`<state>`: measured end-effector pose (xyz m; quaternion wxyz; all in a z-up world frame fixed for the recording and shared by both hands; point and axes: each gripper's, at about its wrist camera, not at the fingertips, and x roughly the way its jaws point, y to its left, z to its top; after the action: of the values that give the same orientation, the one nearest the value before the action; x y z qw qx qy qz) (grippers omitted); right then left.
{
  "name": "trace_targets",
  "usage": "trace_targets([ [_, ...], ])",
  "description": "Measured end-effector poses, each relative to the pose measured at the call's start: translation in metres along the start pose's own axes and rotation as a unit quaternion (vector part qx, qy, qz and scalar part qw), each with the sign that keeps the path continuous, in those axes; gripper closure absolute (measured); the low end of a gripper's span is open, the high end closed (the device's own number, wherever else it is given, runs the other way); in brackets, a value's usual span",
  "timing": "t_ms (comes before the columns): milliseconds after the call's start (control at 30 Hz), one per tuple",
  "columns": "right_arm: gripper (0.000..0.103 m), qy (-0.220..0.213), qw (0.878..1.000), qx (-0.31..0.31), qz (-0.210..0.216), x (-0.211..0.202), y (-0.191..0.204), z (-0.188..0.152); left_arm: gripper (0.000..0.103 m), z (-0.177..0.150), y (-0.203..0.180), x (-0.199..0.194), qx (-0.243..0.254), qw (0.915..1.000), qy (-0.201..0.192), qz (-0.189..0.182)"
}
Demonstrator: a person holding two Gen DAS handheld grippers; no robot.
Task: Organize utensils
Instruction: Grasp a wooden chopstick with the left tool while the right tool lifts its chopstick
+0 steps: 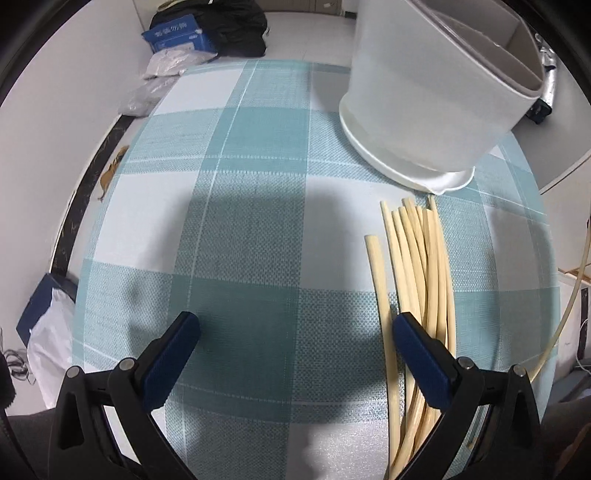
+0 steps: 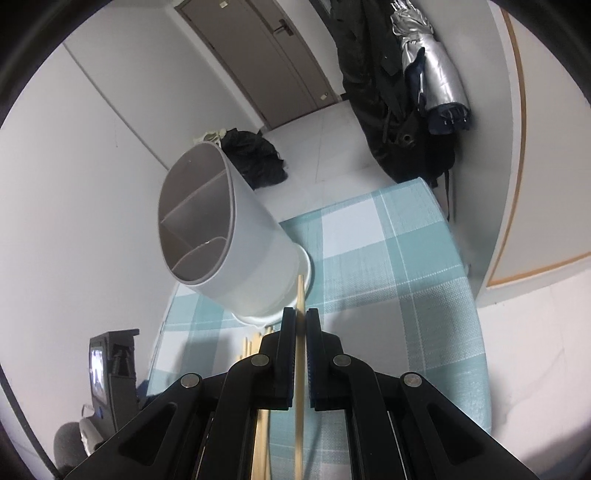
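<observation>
Several pale chopsticks lie in a loose bundle on the teal checked tablecloth. My left gripper hangs open above the cloth, its right finger over the bundle and nothing between the pads. A white utensil holder with divided compartments stands beyond the bundle. My right gripper is shut on a single chopstick, whose tip points up towards the utensil holder. More chopsticks show on the cloth under the right gripper.
A blue box, plastic bags and a dark bag lie on the floor past the table's far edge. A dark coat and a silver umbrella hang beyond the table. My left gripper's body is at the lower left.
</observation>
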<state>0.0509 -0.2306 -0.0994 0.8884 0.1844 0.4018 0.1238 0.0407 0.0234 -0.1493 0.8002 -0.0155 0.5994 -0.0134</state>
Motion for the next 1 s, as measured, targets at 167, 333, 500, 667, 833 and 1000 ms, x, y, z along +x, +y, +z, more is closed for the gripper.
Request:
trace_targets([
  [167,0.099,-0.008,1.000,-0.002,-0.002,0.003,0.003,-0.002,0.001,-0.007,-0.001,-0.003,0.006,1.0000,-0.005,-0.003],
  [333,0.099,-0.015,1.000,0.004,0.005,-0.001,0.004,-0.002,0.001,-0.007,-0.012,0.001,0.012,0.9999,-0.001,0.010],
  [500,0.099,-0.010,1.000,-0.002,0.006,-0.001,0.005,-0.006,0.001,-0.007,-0.013,0.002,0.015,0.9998,0.005,0.013],
  [667,0.099,-0.014,1.000,0.005,0.012,-0.007,-0.005,-0.004,0.004,-0.012,-0.010,0.000,0.028,0.9996,-0.006,0.008],
  [833,0.099,-0.016,1.000,0.004,0.018,-0.010,-0.010,-0.003,0.004,-0.010,-0.008,-0.001,0.029,0.9995,-0.015,0.005],
  [1000,0.099,-0.012,1.000,0.006,0.021,-0.009,-0.009,-0.002,0.009,0.000,-0.004,0.001,0.021,0.9997,-0.011,0.003],
])
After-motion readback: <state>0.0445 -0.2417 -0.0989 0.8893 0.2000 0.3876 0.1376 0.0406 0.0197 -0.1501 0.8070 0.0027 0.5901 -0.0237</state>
